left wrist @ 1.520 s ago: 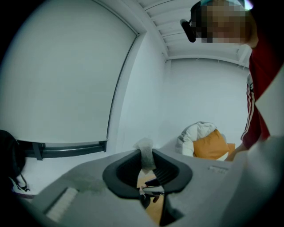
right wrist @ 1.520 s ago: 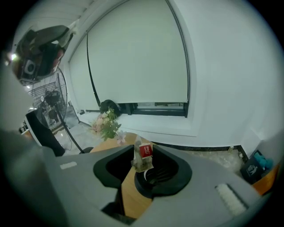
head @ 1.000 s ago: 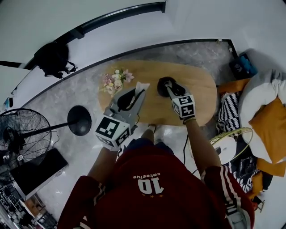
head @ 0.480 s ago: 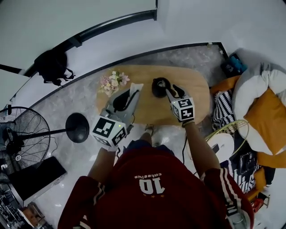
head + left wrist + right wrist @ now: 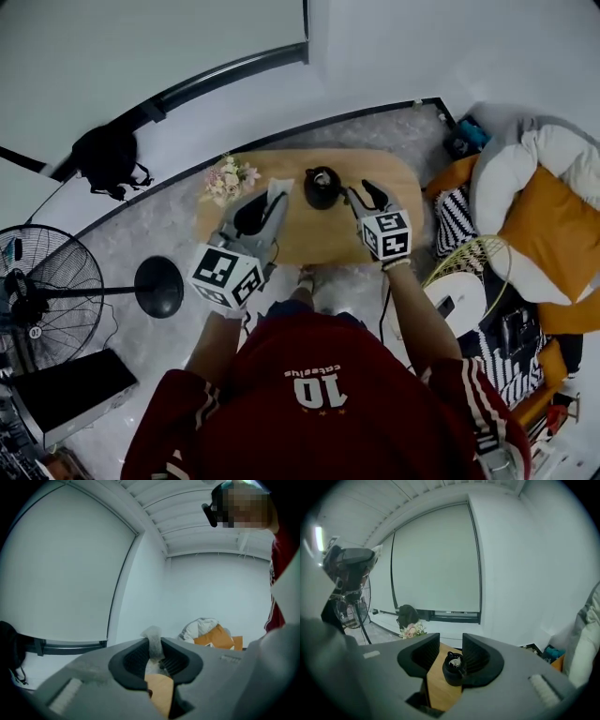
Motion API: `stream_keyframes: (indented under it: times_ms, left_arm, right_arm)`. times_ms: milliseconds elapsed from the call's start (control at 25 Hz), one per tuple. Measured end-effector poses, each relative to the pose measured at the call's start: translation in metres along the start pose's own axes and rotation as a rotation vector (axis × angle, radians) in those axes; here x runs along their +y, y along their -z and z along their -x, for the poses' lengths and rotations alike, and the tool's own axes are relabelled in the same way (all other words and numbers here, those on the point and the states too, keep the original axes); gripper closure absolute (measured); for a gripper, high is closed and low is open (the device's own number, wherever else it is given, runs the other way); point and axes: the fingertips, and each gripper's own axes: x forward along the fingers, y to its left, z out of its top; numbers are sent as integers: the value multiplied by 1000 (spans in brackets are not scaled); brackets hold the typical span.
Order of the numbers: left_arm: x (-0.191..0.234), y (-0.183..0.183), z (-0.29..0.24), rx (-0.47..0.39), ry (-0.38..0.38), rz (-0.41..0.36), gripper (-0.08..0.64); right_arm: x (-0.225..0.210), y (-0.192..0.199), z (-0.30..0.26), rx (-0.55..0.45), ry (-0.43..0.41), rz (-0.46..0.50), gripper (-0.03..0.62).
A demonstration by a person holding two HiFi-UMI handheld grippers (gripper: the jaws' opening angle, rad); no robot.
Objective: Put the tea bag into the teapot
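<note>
A black teapot (image 5: 322, 187) stands on the far side of the oval wooden table (image 5: 309, 234). My left gripper (image 5: 267, 202) hangs over the table to the teapot's left, shut on a white tea bag (image 5: 278, 190). In the left gripper view the tea bag (image 5: 153, 644) is pinched between the dark pads and sticks up above them. My right gripper (image 5: 366, 194) is to the right of the teapot, open and holding nothing. In the right gripper view the teapot (image 5: 453, 667) shows far below, through the gap between the jaws of that gripper (image 5: 451, 656).
A small bunch of pink flowers (image 5: 228, 176) lies at the table's left end. A standing fan (image 5: 37, 291) and its round black base (image 5: 159, 286) are on the floor to the left. Orange and white cushions (image 5: 548, 253) pile up on the right. A black bag (image 5: 111, 159) sits by the wall.
Both grippers have risen. The right gripper, which was at the teapot, has drawn back to its right. The left gripper still pinches the tea bag.
</note>
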Motion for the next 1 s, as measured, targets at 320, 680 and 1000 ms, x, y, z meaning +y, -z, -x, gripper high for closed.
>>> stream_keyframes:
  times_ms: [320,680,1000]
  left_arm:
    - [-36,-7,29,-13,1,-17,489]
    - [-60,-23,52,-44,23,-32,489]
    - [-78,-26,71,-61,30,-36,489]
  right_arm:
    - [-6,-20,62,-89,55,-31,443]
    - [0,-72,141,-247,72,-116,443]
    - [47,-111,202,-315,36,-147,443]
